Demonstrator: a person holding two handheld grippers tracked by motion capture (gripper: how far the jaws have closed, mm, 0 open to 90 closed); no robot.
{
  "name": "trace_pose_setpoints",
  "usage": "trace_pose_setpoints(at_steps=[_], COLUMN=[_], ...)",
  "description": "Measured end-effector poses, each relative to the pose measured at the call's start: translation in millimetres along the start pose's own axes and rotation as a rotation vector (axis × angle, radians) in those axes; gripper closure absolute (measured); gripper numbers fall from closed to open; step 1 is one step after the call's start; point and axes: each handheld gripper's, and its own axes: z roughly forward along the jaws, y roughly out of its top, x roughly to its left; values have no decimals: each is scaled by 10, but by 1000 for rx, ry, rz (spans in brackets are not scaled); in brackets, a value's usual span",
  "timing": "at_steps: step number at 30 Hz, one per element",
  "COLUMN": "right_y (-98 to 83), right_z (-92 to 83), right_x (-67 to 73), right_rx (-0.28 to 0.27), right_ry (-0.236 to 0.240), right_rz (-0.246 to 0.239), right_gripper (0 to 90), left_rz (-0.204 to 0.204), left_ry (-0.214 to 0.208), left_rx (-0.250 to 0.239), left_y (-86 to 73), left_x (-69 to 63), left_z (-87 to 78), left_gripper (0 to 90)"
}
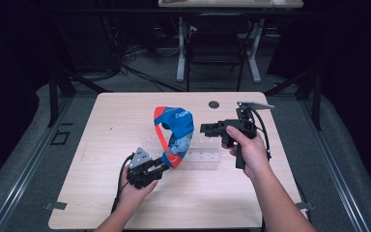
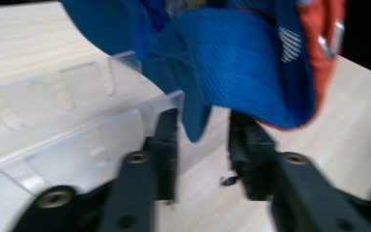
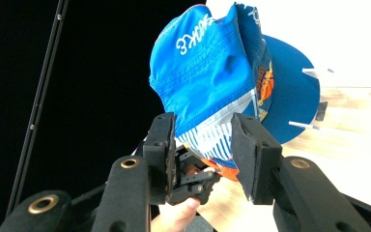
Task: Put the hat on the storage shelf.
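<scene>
honestly that blue cap [image 1: 176, 129] propped on the clear rack [image 1: 204, 155] could flop off, since the left gripper [image 1: 165, 161] has its jaws parted around the brim and the right gripper [image 1: 204, 128] hangs half-open beside it.

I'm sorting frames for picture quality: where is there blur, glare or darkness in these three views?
High view: evenly lit pale wooden table, room behind nearly black; the blue and orange fabric cap reads sharp. Left gripper view: soft with blur across the cap and the clear plastic rack. Right gripper view: upper right blown out to white, left half black; the right gripper close up is slightly soft.
</scene>
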Motion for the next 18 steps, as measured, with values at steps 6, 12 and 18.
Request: trace_pose_setpoints(at_steps=[6,12,18], right_y=[0,-50,-158], right_z=[-28,-49,-92], right_x=[-21,-45,-119], right_rx=[-5,-1,-17], right_ry=[1,-34,-85], right_rz=[4,-17,-42], right_gripper=[607,598,579], left_rz=[22,49,84], left_ry=[-6,-2,30], left_rx=[102,133,147], left_y=[-89,-176,-211], left_x=[26,26,68], left_z=[49,-28,-182], left_gripper=[442,432,431])
